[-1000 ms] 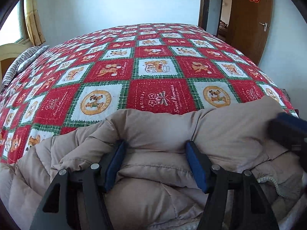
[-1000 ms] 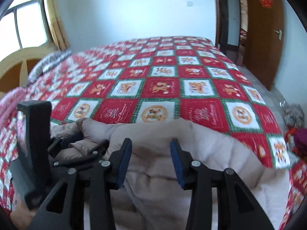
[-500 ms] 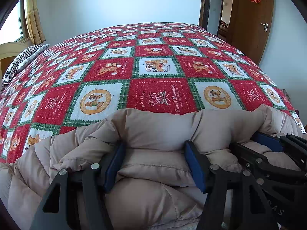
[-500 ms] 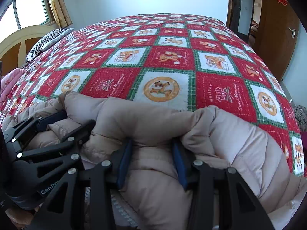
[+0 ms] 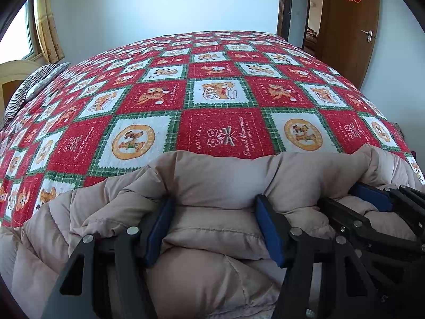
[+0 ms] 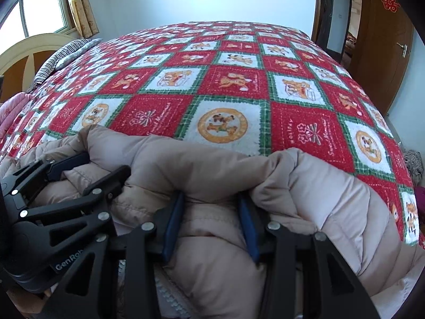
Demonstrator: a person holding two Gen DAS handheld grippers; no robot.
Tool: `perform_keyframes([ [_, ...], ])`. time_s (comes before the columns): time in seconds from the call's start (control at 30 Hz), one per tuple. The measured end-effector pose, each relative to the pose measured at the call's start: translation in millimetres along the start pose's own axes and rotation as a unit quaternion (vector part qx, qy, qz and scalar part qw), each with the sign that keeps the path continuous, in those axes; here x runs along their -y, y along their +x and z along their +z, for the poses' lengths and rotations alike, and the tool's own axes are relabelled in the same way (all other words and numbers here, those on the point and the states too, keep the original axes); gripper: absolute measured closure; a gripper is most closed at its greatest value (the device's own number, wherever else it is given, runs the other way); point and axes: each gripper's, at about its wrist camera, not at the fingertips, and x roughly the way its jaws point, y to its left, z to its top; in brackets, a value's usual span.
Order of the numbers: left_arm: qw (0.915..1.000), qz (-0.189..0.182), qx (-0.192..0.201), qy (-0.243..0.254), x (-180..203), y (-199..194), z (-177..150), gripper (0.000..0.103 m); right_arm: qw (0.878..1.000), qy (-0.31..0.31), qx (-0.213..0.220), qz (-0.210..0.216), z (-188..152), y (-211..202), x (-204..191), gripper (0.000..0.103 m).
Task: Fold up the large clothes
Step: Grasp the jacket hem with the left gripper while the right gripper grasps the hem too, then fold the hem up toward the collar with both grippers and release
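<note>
A beige puffy down coat (image 5: 225,175) lies bunched at the near edge of the bed, also in the right wrist view (image 6: 318,186). My left gripper (image 5: 212,210) is shut on a thick fold of the coat, fingers wide around the padding. My right gripper (image 6: 211,207) is shut on another fold of the same coat just to the right. The right gripper shows in the left wrist view (image 5: 372,202), and the left gripper shows in the right wrist view (image 6: 79,170). The two stand side by side, almost touching.
A red, white and green patchwork quilt (image 5: 212,101) covers the bed. A striped pillow (image 5: 32,85) and a headboard (image 6: 32,53) are at far left. A wooden door (image 5: 348,26) stands at right. Pink cloth (image 6: 8,111) lies at the left edge.
My right gripper moved left, close beside the left one, and closed on a fold of the coat. The coat's far edge bunched up. My left gripper kept its hold.
</note>
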Motion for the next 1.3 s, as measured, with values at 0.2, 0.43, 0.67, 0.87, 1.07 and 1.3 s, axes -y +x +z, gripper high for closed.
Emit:
perform_keyframes([
  [0.2, 1.0000, 0.005, -0.004, 0.006, -0.8, -9.9, -0.7, 0.039, 1.000, -0.007, 0.004, 0.001, -1.9, -15.3, -0.9, 0.053],
  [0.43, 0.9968, -0.037, 0.069, 0.014, -35.2, -135.5, -32.6, 0.039, 0.992, 0.030, 0.115, 0.028, -52.9, -157.0, 11.8, 0.009],
  [0.67, 0.9917, -0.057, 0.114, -0.016, -117.8, -267.9, -137.5, 0.035, 0.985, 0.087, 0.129, 0.079, -147.6, -309.9, 53.1, 0.009],
  [0.87, 0.9935, -0.017, 0.103, -0.045, -158.8, -315.3, -235.0, 0.035, 0.989, 0.089, 0.110, 0.042, -239.9, -406.8, 64.0, 0.009],
  [1.07, 0.9923, -0.037, 0.094, -0.072, -163.0, -335.3, -308.9, 0.035, 0.992, 0.097, 0.073, 0.031, -321.7, -420.4, 55.7, 0.009],
  [1.3, 0.9941, -0.047, 0.058, -0.079, -160.4, -338.7, -361.0, 0.035, 0.994, 0.104, 0.020, 0.024, -359.9, -372.5, 36.8, 0.016],
])
